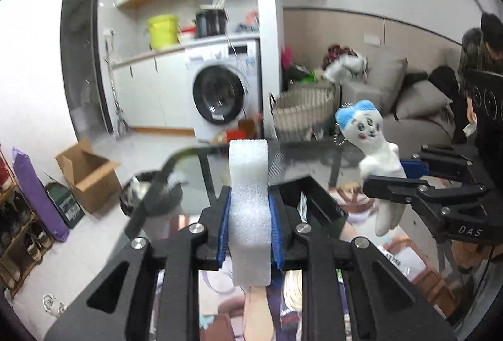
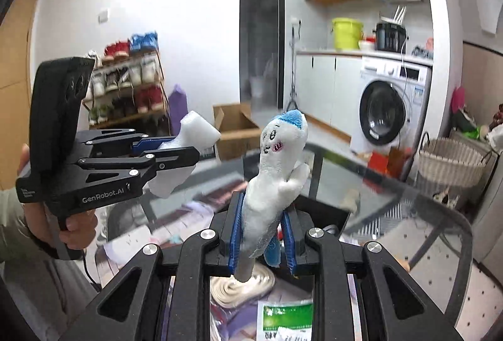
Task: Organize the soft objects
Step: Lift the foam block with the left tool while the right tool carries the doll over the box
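My left gripper (image 1: 250, 221) is shut on a white foam block (image 1: 249, 183) and holds it upright in the air; it also shows in the right wrist view (image 2: 185, 149), with the foam block (image 2: 196, 131) sticking out. My right gripper (image 2: 262, 231) is shut on a white plush toy (image 2: 276, 164) with a blue cap and a drawn face. In the left wrist view the right gripper (image 1: 399, 180) holds the plush toy (image 1: 374, 146) at the right. Both are raised above a black box (image 1: 317, 199) holding soft items.
A glass table (image 2: 408, 190) lies below. A woven basket (image 1: 301, 114) stands behind it by a grey sofa (image 1: 418, 108). A washing machine (image 1: 223, 92), a cardboard box (image 1: 88, 174), a shoe rack (image 2: 125, 83) and a seated person (image 1: 481, 51) are around.
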Demonstrator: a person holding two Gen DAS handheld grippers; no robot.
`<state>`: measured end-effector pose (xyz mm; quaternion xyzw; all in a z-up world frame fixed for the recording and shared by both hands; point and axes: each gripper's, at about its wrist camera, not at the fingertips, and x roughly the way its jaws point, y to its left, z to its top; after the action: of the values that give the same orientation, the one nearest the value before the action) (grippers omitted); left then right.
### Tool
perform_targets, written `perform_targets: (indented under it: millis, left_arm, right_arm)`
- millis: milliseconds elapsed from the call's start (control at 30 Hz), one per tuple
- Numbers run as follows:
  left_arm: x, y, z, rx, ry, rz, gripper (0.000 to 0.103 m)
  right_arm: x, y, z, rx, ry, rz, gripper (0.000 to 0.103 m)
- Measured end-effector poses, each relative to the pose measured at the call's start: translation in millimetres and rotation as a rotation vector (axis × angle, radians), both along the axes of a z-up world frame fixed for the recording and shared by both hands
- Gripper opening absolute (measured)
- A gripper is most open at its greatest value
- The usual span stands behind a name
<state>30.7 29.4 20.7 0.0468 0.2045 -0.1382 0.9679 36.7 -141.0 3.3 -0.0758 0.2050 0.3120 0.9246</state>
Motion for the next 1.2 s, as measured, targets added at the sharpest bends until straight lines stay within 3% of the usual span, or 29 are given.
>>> perform_targets:
  millis: [300,700,1033,1200]
  left_arm:
    - [2,8,2,-0.001,-0.021,0.01,0.021]
    - [3,-4,4,0.002,-0.029,0.02,0.021]
    - [40,-3,16,-0.037,-0.064,0.066,0.021]
    - [65,5,10,-0.076,-0.034,0.088,0.021]
  right_arm:
    - [-13,-3,9,0.031,-0.027,0.014,0.022]
    - [0,-8,5,0.063,-0.02,-0.006,0.022]
    - [33,13,17,0.04,-0.075,-0.035,0.022]
    - [58,21,13,0.01,-0.059,-0.073,0.022]
